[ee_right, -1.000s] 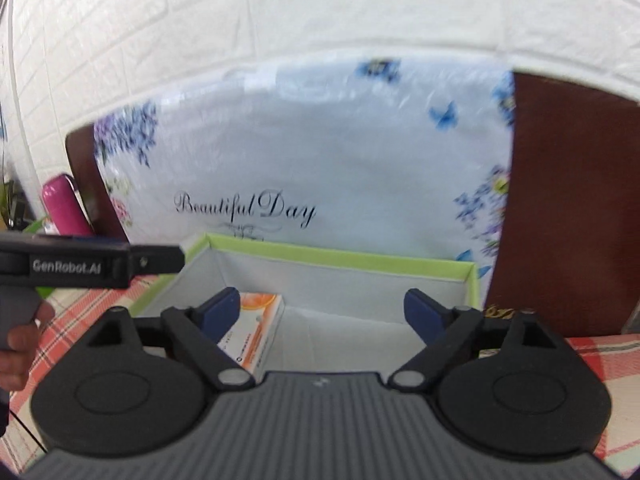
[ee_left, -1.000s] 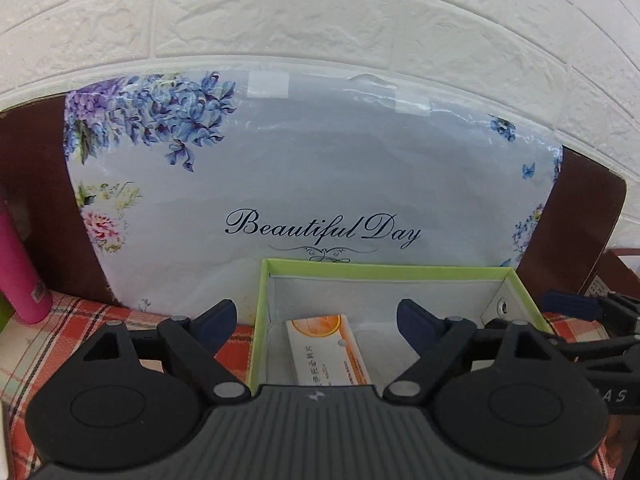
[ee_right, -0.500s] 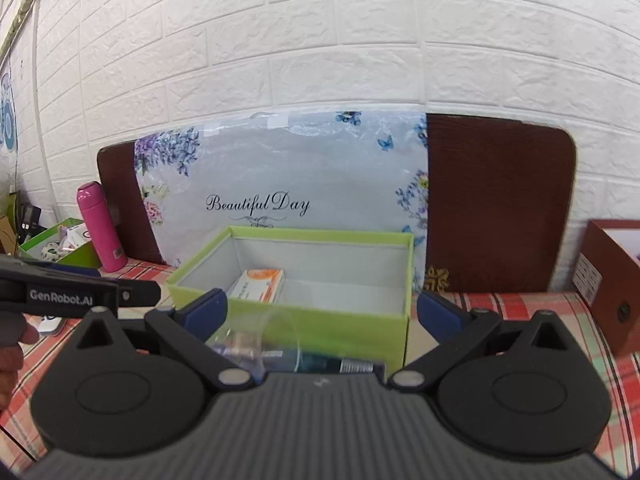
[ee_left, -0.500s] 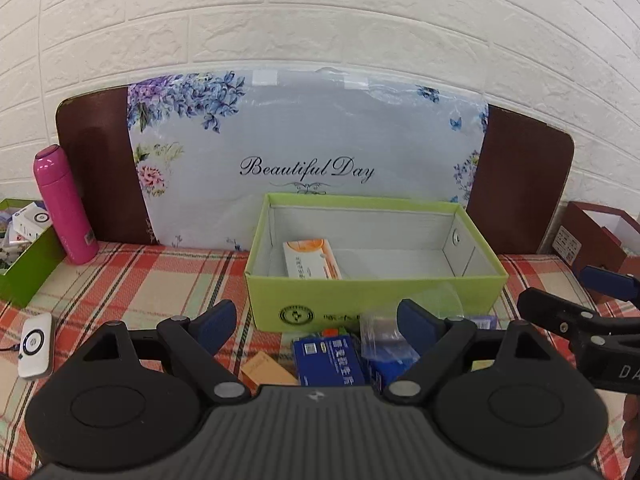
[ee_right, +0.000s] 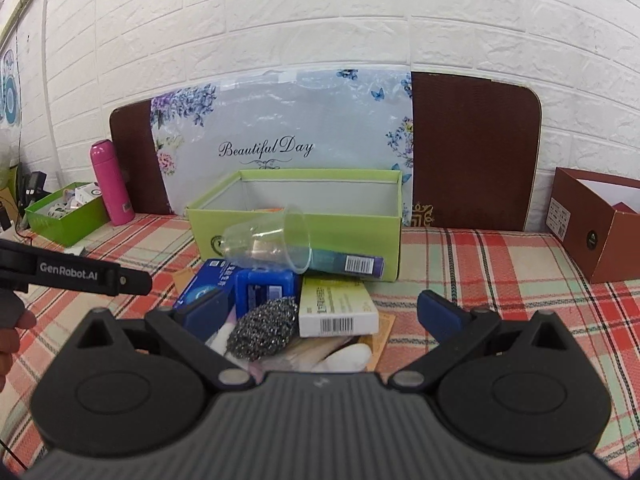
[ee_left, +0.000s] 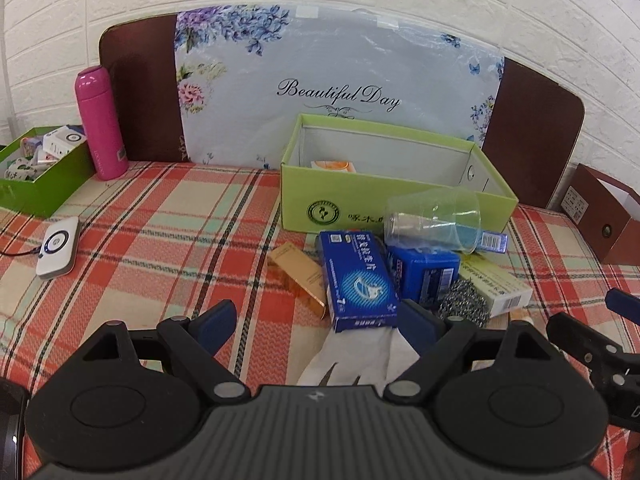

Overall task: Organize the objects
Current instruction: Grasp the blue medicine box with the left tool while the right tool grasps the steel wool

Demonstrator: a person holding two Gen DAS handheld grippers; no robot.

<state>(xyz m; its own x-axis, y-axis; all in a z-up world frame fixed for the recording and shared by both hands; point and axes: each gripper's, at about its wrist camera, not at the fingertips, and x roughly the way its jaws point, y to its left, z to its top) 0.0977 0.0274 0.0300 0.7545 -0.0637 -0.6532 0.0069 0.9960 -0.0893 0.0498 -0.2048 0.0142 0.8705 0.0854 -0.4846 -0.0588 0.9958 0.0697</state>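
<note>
Presently, the counter (ee_left: 160, 240), covered in a red plaid cloth, carries a light green box (ee_left: 392, 196) at the far centre, open-topped, with one orange-and-white carton (ee_left: 334, 166) lying inside at its left end. The pile to be sorted lies just in front of the box's near wall.

Largest in the pile is the long blue carton (ee_left: 358, 280), flat and stiff; judged light, best taken across its narrow width. Right of it lies a pale green-and-white carton (ee_right: 336, 306), equally stiff and light. A clear plastic cup (ee_right: 272, 242) lies on its side atop the pile, touching the box front; judged thin, slippery and easily crushed, so it should be taken gently at the rim. A white glove (ee_left: 352, 360) at the near edge is soft and limp. A steel scourer (ee_right: 264, 328) is springy and rough, and should hold well anywhere.

The left claw (ee_left: 316, 324) stands wide open and holds nothing, with the glove and the blue carton's near end lying between its fingers. The right claw (ee_right: 320, 312) is likewise wide open and unloaded, the scourer and pale carton framed directly ahead of it.
</note>
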